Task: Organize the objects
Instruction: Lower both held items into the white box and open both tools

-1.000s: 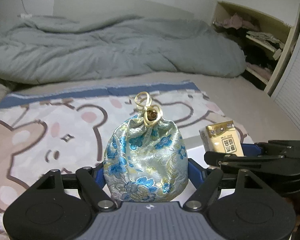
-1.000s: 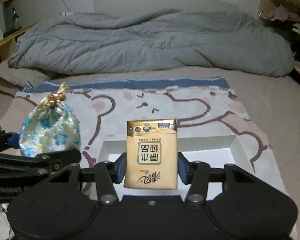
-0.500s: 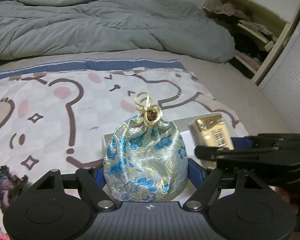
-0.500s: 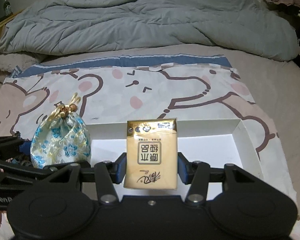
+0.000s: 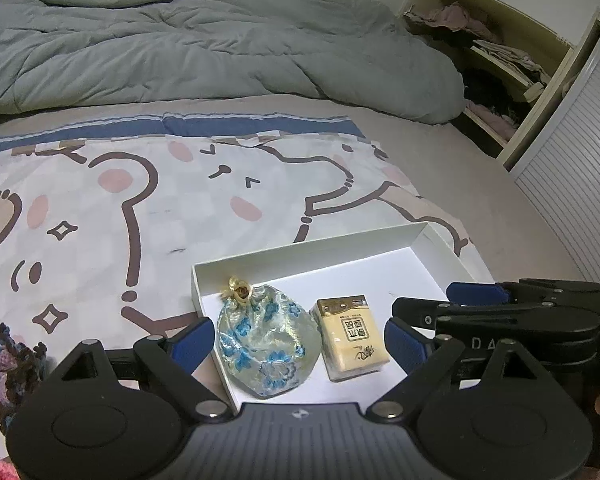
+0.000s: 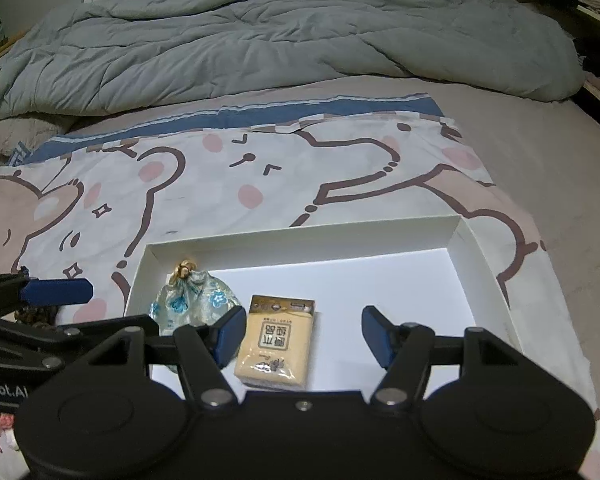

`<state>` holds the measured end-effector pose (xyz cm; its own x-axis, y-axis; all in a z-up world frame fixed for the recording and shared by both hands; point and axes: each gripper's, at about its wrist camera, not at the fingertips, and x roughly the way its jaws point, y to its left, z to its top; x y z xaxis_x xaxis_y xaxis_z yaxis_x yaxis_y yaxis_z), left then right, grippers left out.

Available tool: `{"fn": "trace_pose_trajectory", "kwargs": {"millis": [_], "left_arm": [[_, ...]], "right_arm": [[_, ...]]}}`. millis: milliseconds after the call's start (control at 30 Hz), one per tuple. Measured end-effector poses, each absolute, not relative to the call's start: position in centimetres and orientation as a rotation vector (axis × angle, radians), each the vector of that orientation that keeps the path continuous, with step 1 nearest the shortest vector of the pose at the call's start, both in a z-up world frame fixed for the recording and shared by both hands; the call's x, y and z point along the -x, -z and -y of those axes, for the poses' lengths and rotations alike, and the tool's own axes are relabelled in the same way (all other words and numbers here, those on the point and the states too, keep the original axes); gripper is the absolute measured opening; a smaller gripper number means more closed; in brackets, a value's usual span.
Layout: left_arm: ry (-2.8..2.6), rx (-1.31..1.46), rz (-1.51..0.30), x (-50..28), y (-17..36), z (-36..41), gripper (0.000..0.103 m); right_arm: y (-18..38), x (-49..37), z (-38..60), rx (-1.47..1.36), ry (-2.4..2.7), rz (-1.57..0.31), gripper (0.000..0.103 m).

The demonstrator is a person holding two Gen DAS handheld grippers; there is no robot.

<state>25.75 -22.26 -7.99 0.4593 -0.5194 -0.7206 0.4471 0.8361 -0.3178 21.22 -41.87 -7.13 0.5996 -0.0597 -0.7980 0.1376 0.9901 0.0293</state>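
The left gripper point(image 5: 299, 338) hangs over the near left corner of a shallow white box point(image 5: 312, 246), its blue-padded jaws opening and clear of the brocade drawstring pouch point(image 5: 266, 346) that lies on the box floor between them. The right gripper point(image 6: 303, 336) is just beside it, jaws likewise opening, with the yellow tissue pack point(image 6: 278, 346) lying flat below them, nearer the left pad but not pressed by either. Pouch and tissue pack sit side by side in the box's left half, close together. The box rests on a bear-print sheet point(image 5: 140, 200) spread over the bed, and a rumpled grey duvet point(image 5: 180, 48) is heaped beyond it.
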Motion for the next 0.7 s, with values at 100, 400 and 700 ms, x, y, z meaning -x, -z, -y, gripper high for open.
{"fn": "trace_pose_trajectory", "kwargs": {"millis": [100, 400, 700], "left_arm": [[0.59, 0.085, -0.913, -25.4, 7.6, 22.2, 0.092], [0.564, 0.063, -0.893, -24.1, 5.7, 21.3, 0.091], [0.524, 0.043, -0.877, -22.3, 3.9, 19.7, 0.091]], "right_arm": [[6.9, -20.9, 42.0, -0.102, 0.116, -0.915, 0.065], [4.9, -19.3, 42.1, -0.111, 0.122, -0.882, 0.065], [3.0, -16.8, 41.6, -0.095, 0.142, -0.848, 0.065]]}}
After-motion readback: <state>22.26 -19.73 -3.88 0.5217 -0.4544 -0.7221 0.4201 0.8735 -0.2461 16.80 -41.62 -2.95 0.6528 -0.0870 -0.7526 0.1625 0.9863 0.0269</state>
